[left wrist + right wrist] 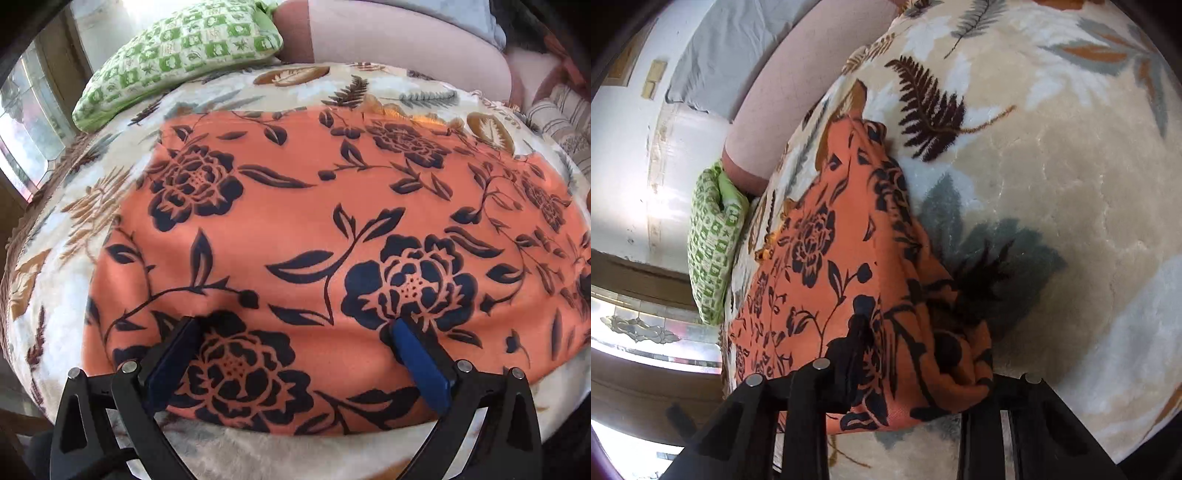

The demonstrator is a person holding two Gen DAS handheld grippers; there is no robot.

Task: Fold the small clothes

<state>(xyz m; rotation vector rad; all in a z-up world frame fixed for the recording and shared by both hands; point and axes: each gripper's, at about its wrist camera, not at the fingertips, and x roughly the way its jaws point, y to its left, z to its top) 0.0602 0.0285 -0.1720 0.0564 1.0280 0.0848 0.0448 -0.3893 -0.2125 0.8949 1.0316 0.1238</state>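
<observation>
Wide apart, my left hand-held gripper (295,332) rests released on the orange floral cloth (314,221); my right hand-held gripper (908,354) grasps its bunched edge over the blanket (1052,166).

orange black-flowered cloth (314,229) spread flat, one end bunched.

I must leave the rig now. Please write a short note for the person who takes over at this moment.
Left gripper: open, fingers resting over the near edge of the orange floral cloth, nothing gripped.
Right gripper: the cloth's bunched corner lies between its fingers; whether it is clamped cannot be told.
The cloth lies mostly flat on the leaf-print blanket, green pillow behind.
Done: cloth spread out. Left: the folds.
</observation>
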